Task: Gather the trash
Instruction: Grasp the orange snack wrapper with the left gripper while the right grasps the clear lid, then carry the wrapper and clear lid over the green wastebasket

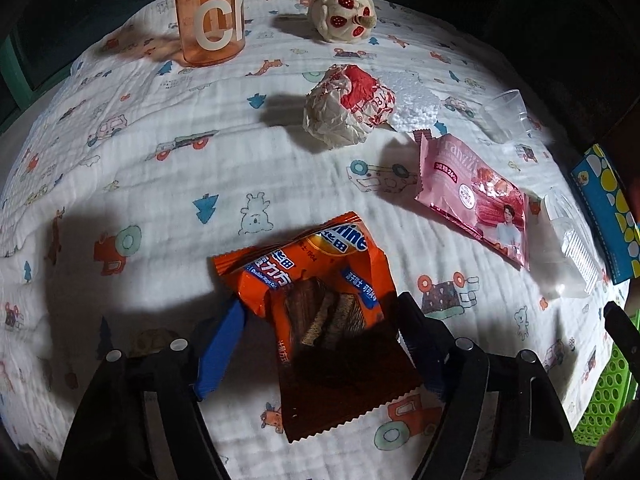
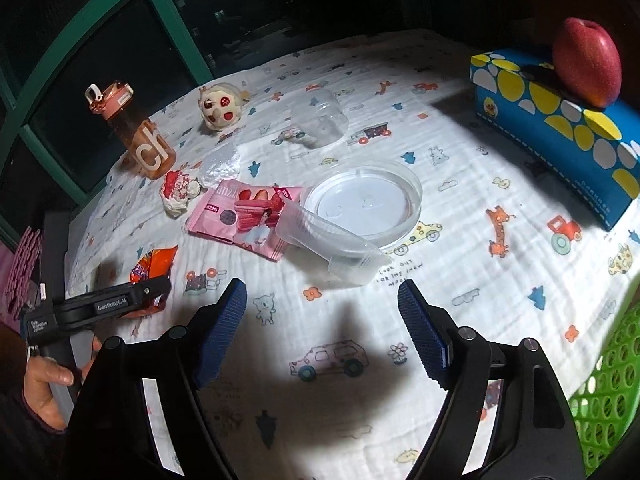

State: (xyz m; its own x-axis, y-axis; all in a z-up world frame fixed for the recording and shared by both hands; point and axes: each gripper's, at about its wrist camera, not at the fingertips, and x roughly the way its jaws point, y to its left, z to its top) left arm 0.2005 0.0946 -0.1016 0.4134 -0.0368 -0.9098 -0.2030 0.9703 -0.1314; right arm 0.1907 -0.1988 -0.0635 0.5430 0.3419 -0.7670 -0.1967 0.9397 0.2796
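An orange snack wrapper [image 1: 320,300] lies on the patterned cloth between the open fingers of my left gripper [image 1: 320,340], which straddles it; nothing is clamped. It also shows in the right wrist view [image 2: 154,266] under the left gripper [image 2: 120,300]. A pink wrapper [image 1: 476,196] [image 2: 244,212], a crumpled red-and-white paper ball [image 1: 348,104] [image 2: 178,192], a clear plastic tray [image 2: 332,244] and a clear round lid [image 2: 368,200] lie further out. My right gripper [image 2: 322,312] is open and empty above bare cloth.
A green basket [image 2: 608,392] sits at the right edge, also in the left wrist view [image 1: 604,396]. A blue tissue box [image 2: 560,136] carries a red apple [image 2: 588,64]. An orange bottle [image 1: 210,20], a plush toy [image 1: 344,12], white foam [image 1: 412,104] and a clear cup [image 2: 320,120] stand at the back.
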